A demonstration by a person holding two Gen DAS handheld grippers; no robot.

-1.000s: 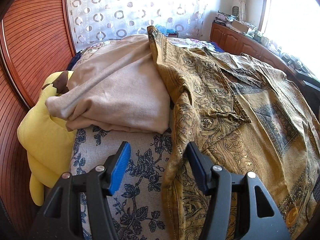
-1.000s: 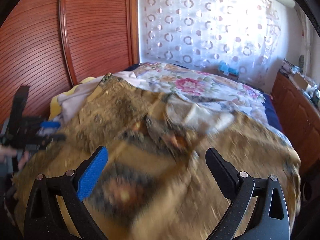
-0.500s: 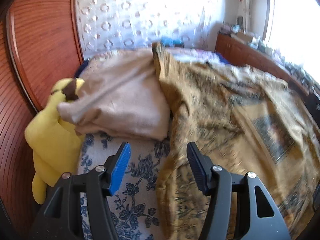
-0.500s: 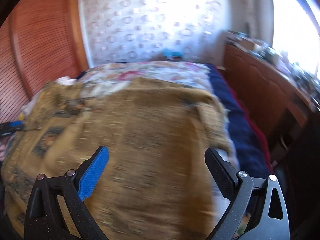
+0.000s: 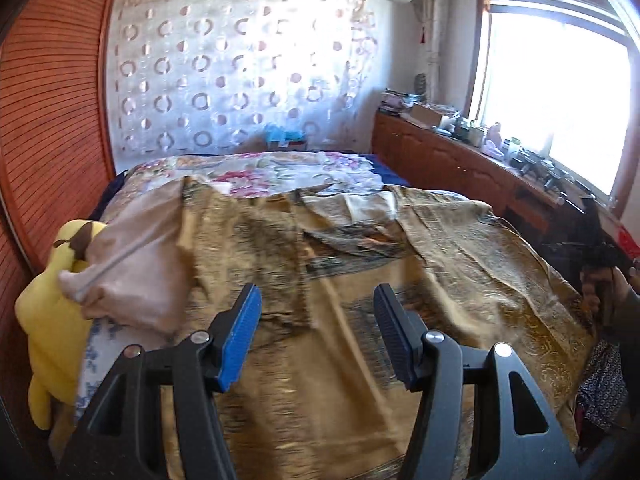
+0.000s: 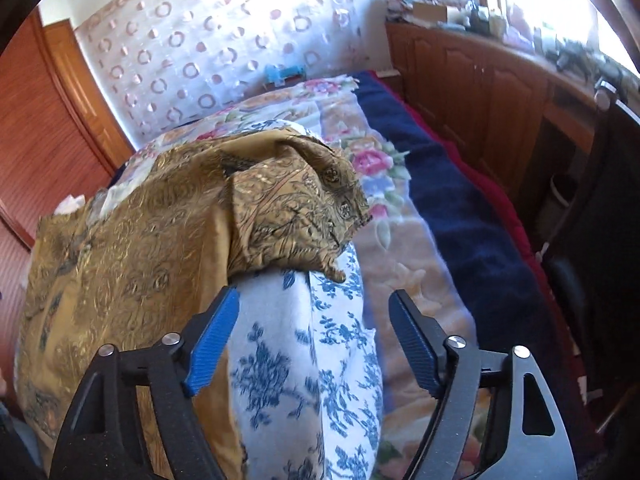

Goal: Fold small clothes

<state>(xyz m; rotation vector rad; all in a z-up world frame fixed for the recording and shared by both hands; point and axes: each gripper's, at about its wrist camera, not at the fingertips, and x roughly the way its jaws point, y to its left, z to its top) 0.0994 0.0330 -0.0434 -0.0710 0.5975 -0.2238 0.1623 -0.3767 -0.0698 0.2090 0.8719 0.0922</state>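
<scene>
A gold patterned garment [image 5: 400, 264] lies spread across most of the bed [image 6: 460, 216], on top of a white cloth with blue flowers [image 6: 320, 360] and a flowered blanket [image 5: 280, 168] that reaches toward the curtain [image 5: 240, 80] at the far wall. In the left wrist view, the left gripper [image 5: 316, 336] hangs above the near part of the garment with its jaws standing apart and nothing between them; the fabric lies below the fingers, not pinched. To the left of the garment sits a heap of beige cloth [image 5: 136, 264], touching its edge, and beyond that a yellow soft toy [image 5: 44, 312] leans against the wooden wardrobe [image 5: 52, 120]. At the right edge of this view a hand [image 5: 604, 280] shows dimly near the side of the bed. In the right wrist view, the right gripper [image 6: 314, 340] points down over the blue-flowered cloth, just in front of a rumpled sleeve or corner of the garment [image 6: 296, 208] that is bunched up and draped over that cloth. Its jaws are closing, and only the blue-flowered cloth lies under the gap; the pads press on nothing. Along the right side runs a wooden cabinet [image 6: 480, 72] with clutter on top, under a bright window [image 5: 560, 100].
</scene>
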